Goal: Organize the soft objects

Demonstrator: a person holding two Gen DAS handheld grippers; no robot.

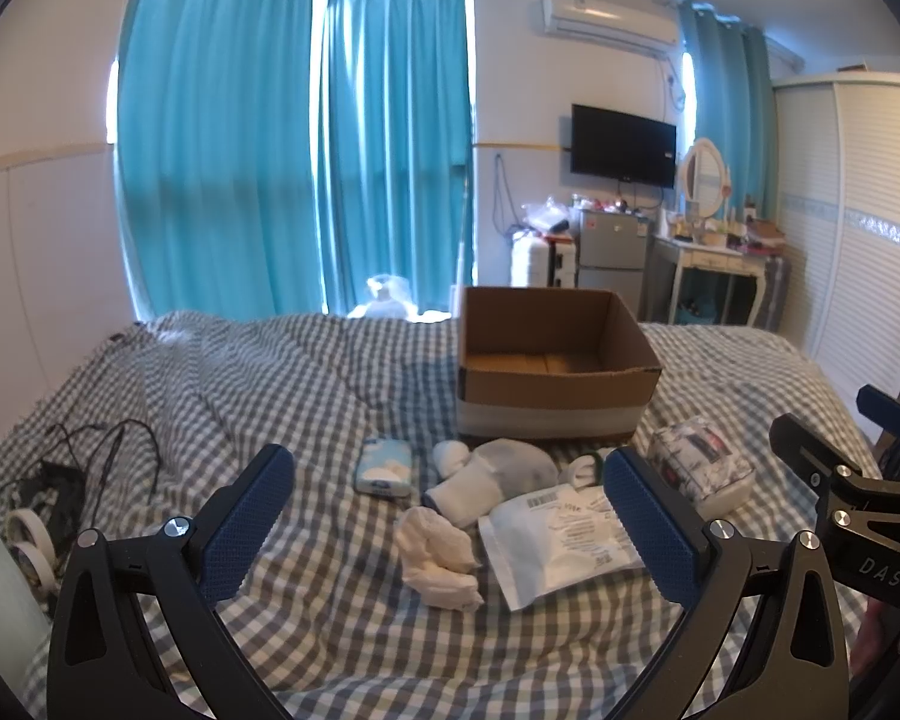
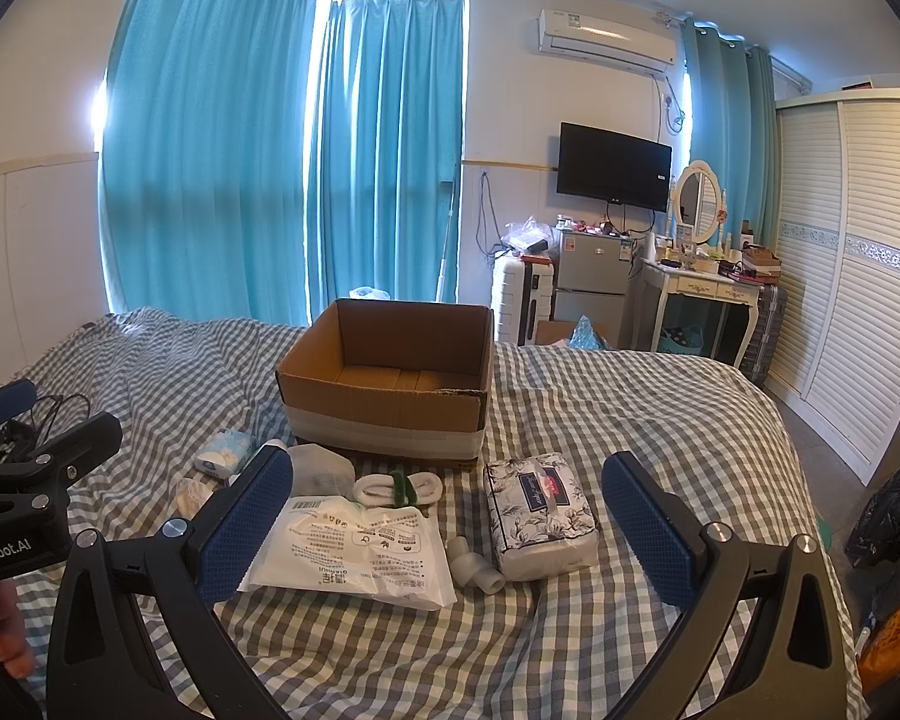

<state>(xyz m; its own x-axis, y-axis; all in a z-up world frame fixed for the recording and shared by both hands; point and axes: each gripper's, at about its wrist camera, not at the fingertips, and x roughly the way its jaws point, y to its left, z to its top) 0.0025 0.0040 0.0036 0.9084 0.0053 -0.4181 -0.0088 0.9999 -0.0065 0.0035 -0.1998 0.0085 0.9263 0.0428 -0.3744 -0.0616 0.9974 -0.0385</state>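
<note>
An open, empty cardboard box (image 1: pixel 555 375) (image 2: pixel 390 396) stands on the checked bed. In front of it lie soft items: white socks (image 1: pixel 438 558), a white-grey sock bundle (image 1: pixel 492 474), a white plastic pouch (image 1: pixel 561 540) (image 2: pixel 354 546), a floral tissue pack (image 1: pixel 699 462) (image 2: pixel 540 510), a small blue tissue pack (image 1: pixel 384 465) (image 2: pixel 225 450) and a white roll with a green band (image 2: pixel 399 487). My left gripper (image 1: pixel 450 522) hovers open over the socks. Between the pouch and the floral pack my right gripper (image 2: pixel 447 522) stands open, holding nothing.
Black cables and tape rolls (image 1: pixel 36 516) lie at the bed's left side. A small translucent tube (image 2: pixel 474 567) rests by the floral pack. Past the bed stand a fridge (image 2: pixel 591 279), a dressing table (image 2: pixel 705 294) and a wardrobe (image 2: pixel 852 276). Turquoise curtains (image 2: pixel 282 150) cover the windows.
</note>
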